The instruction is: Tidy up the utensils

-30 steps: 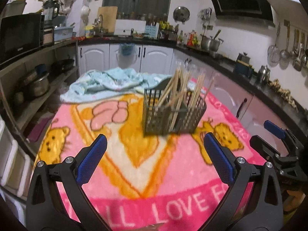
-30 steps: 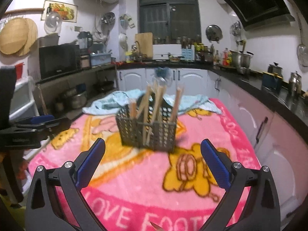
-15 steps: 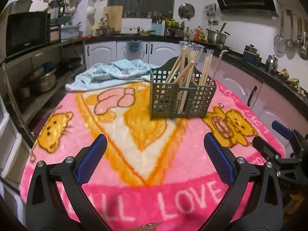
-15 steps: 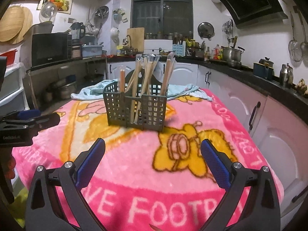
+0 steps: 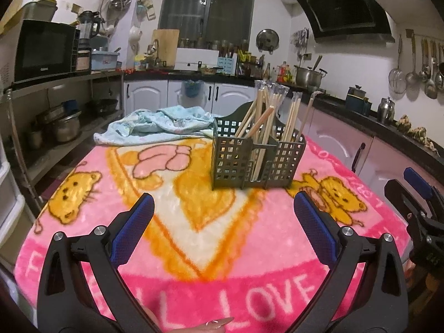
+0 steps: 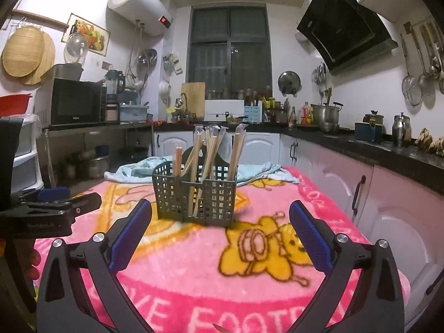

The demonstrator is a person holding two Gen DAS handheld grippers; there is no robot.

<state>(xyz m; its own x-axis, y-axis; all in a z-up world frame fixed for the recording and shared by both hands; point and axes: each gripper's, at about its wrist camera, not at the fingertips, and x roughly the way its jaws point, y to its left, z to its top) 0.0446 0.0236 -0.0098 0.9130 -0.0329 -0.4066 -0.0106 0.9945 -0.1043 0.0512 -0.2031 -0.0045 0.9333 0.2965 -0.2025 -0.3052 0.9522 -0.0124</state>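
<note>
A dark green mesh utensil basket (image 5: 256, 158) stands upright on the pink cartoon blanket (image 5: 194, 222), with several wooden chopsticks (image 5: 266, 116) standing in its compartments. It also shows in the right wrist view (image 6: 194, 197), with the chopsticks (image 6: 211, 149) leaning in it. My left gripper (image 5: 222, 213) is open and empty, well short of the basket. My right gripper (image 6: 219, 222) is open and empty, also in front of the basket. The right gripper shows at the right edge of the left wrist view (image 5: 416, 202); the left gripper shows at the left of the right wrist view (image 6: 52, 205).
A crumpled light blue cloth (image 5: 161, 122) lies on the blanket behind the basket. Kitchen counters with pots (image 6: 327, 113) run along the right and back. Shelves with a microwave (image 5: 41, 50) stand on the left.
Both grippers have pulled back and lowered, so the basket looks farther and more level. The basket and chopsticks stay put. Both grippers stay open.
</note>
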